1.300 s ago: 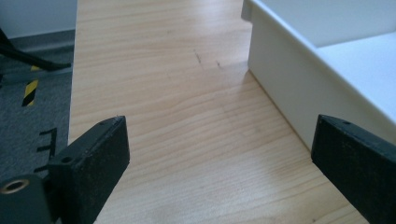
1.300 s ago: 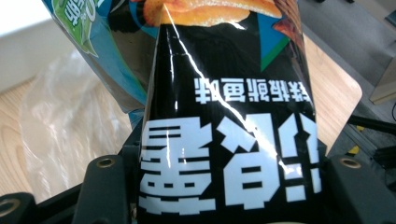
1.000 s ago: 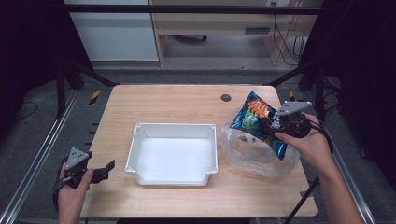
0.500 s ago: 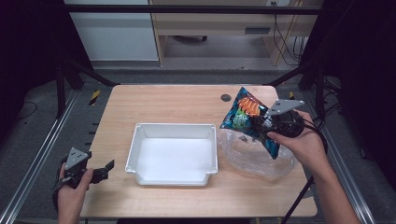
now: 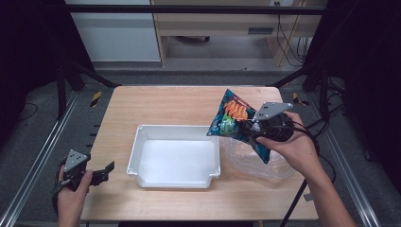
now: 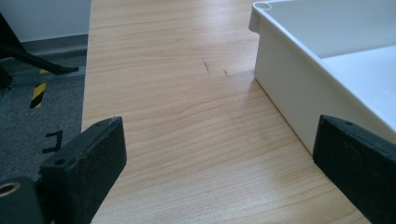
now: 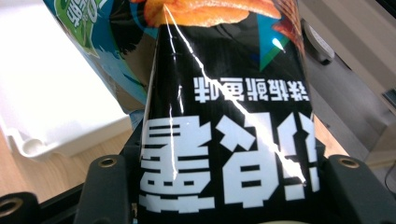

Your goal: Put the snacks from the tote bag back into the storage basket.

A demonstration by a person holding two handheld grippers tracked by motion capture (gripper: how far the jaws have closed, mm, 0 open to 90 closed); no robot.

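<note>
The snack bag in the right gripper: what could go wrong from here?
1. The right gripper pinches the snack bag by one part while the rest hangs free above the white tray; the glossy film may slip out.
2. The bag hangs close over the clear plastic bag, so a low swing could drag that along.

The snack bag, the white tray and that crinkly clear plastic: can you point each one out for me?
snack bag (image 5: pixel 230 115): high view, on its colourful upper front.
white tray (image 5: pixel 174 158): high view, on its bare floor.
clear plastic (image 5: pixel 243 160): high view, on its crumpled left part beside the tray.
</note>
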